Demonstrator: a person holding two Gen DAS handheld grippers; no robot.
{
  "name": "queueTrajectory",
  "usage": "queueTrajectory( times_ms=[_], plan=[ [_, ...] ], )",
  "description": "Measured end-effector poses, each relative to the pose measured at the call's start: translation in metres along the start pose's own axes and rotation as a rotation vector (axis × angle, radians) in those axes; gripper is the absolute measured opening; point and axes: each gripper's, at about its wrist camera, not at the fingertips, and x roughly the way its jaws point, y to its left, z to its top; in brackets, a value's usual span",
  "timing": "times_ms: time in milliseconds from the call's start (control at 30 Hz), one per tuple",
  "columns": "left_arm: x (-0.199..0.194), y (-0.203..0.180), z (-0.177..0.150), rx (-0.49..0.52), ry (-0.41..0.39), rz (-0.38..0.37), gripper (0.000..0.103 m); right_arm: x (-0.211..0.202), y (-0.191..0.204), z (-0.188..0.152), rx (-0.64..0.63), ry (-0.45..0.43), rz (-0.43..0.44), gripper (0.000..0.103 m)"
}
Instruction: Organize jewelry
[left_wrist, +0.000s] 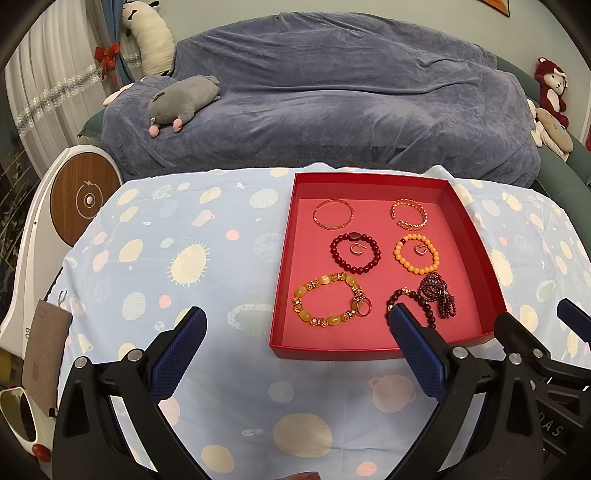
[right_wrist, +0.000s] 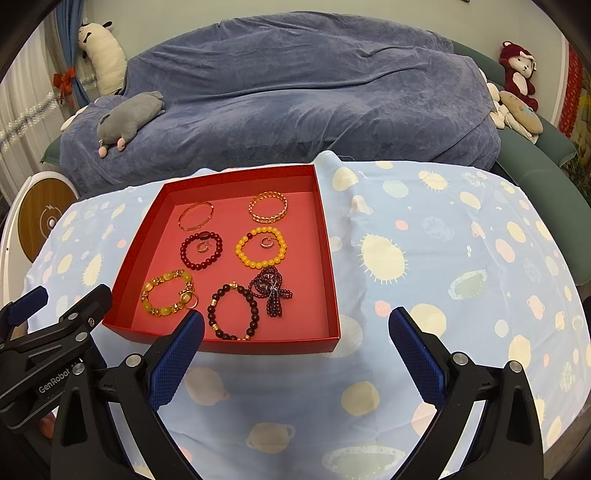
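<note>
Both the left tool (left_wrist: 295, 347) and right tool (right_wrist: 295, 347) hang wide open and empty near the shallow red cardboard tray (right_wrist: 330, 258) on the desk. All jewelry lies inside; only the bunched dark purple bead strand (right_wrist: 271, 290) looks untidy, so pinch one loop lightly, sparing the neighbouring dark brown bead bracelet (right_wrist: 232, 312).

A pale blue cloth (left_wrist: 207, 280) printed with planets and suns covers the table. Beyond it, at twelve o'clock, a sofa lies under a slate-blue throw (left_wrist: 332, 92). A grey plush animal (left_wrist: 181, 101) rests on the throw at ten o'clock; a red plush toy (left_wrist: 552, 86) sits at two o'clock. White curtains (left_wrist: 48, 85) hang at nine o'clock, tied with a red bow (left_wrist: 107, 53).
</note>
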Motion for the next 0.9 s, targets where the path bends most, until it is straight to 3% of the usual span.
queueTrajectory(
  times_ms=[900],
  plan=[
    [0.0006,-0.0015,0.0011,0.006,-0.009,0.012,0.091,0.0015,-0.0025,-0.0027,-0.001,0.007,-0.001,0.096]
  ],
)
